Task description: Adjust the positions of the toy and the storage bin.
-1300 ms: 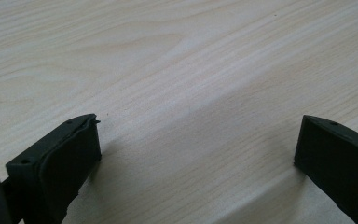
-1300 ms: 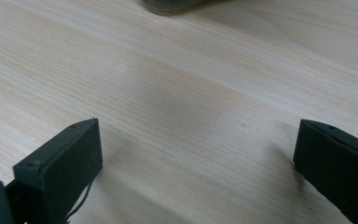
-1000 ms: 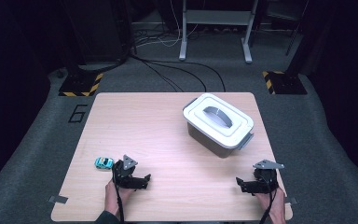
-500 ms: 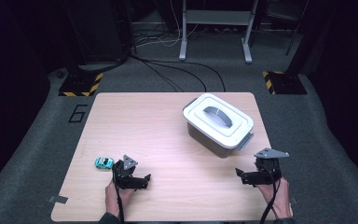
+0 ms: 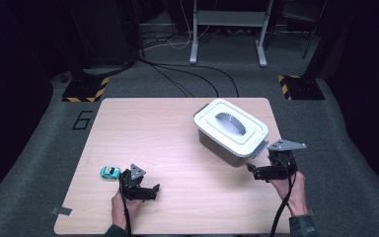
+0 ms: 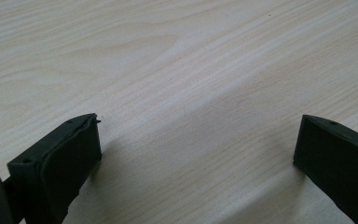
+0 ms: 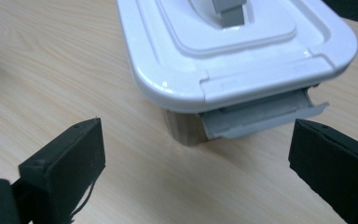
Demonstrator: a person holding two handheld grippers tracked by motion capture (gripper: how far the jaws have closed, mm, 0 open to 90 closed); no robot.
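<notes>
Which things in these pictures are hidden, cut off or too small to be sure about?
- Inside of the white box: hidden by its closed lid in the high view and the right gripper view.
- Grey handle on the lid: cut off by the top edge of the right gripper view.
- Toy car: too small in the high view for details.
- Far side clip of the box: hidden behind the box in the high view.

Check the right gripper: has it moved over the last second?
Yes. The right gripper has shifted up the high view, toward the white box; its jaws are open.
</notes>
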